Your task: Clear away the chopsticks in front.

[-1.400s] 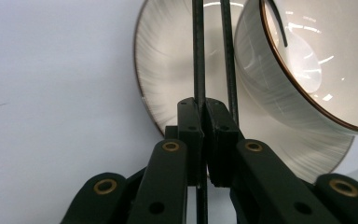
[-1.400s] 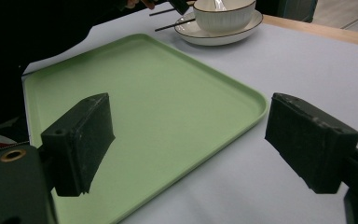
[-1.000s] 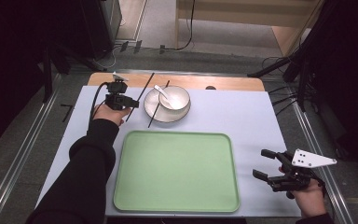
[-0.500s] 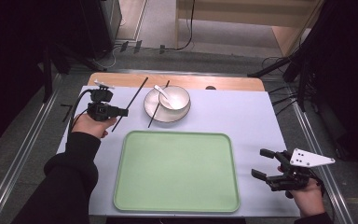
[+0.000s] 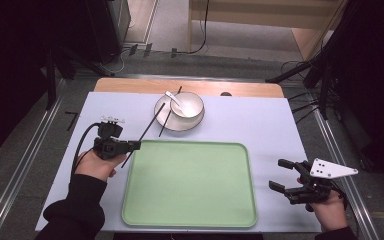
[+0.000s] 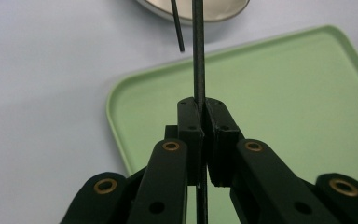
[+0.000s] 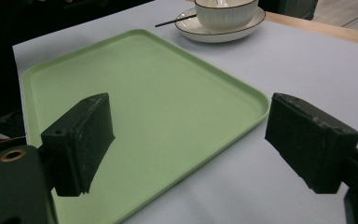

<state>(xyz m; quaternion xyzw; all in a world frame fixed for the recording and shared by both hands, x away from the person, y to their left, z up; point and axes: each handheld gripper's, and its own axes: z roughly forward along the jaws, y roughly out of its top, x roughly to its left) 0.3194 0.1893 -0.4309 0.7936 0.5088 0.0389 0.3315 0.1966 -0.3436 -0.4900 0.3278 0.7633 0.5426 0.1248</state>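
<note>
No brand, label or legible writing is visible on any item inspected.

The green tray (image 5: 190, 192) lies flat at the centre of the table (image 5: 260, 125), its surface plain with a raised rim. Beyond its far edge sits a white plate (image 5: 167, 121) carrying a white bowl (image 5: 190, 105) with a spoon (image 5: 174, 99) in it; a second chopstick (image 5: 167, 115) leans across the plate.

My left gripper (image 5: 134, 145) is clamped on a thin black chopstick (image 5: 147, 131), straight and plain, held off the table at the tray's left far corner, its far end slanting toward the plate.

My right gripper (image 5: 279, 175) rests at the tray's right, jaws wide apart, holding nothing.
</note>
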